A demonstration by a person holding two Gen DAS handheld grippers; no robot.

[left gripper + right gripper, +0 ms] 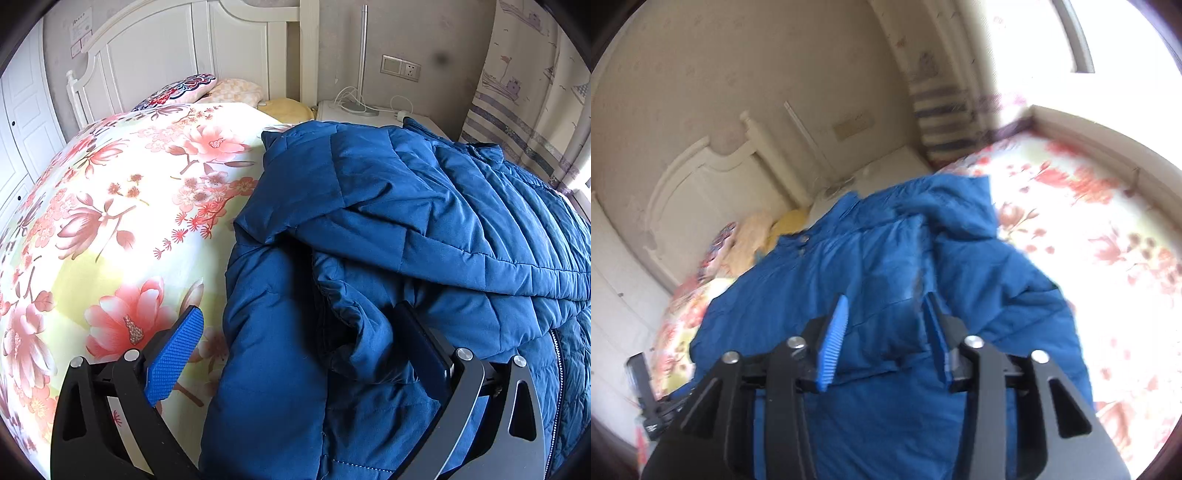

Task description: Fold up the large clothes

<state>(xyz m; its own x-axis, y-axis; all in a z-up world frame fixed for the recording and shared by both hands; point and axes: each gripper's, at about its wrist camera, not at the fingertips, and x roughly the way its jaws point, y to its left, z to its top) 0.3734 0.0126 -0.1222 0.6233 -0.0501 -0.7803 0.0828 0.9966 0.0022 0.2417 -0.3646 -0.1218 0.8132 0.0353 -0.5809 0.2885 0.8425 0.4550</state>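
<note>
Blue quilted jacket [388,229] lies bunched on the floral bedspread [110,206], filling the right and lower middle of the left wrist frame. The left tongs [299,325] stand wide, with a fold of jacket between the pads but not pinched. In the blurred right wrist view, the right tongs [886,314] hang narrowly parted above the jacket [879,258], gripping nothing.

A white panelled headboard [192,59] stands at twelve o'clock against a grey-beige wall [424,33]. A white nightstand [369,112] with a slim lamp [364,55] sits at one o'clock; patterned curtain [528,92] at two. Bright daylight floods the window [1071,44].
</note>
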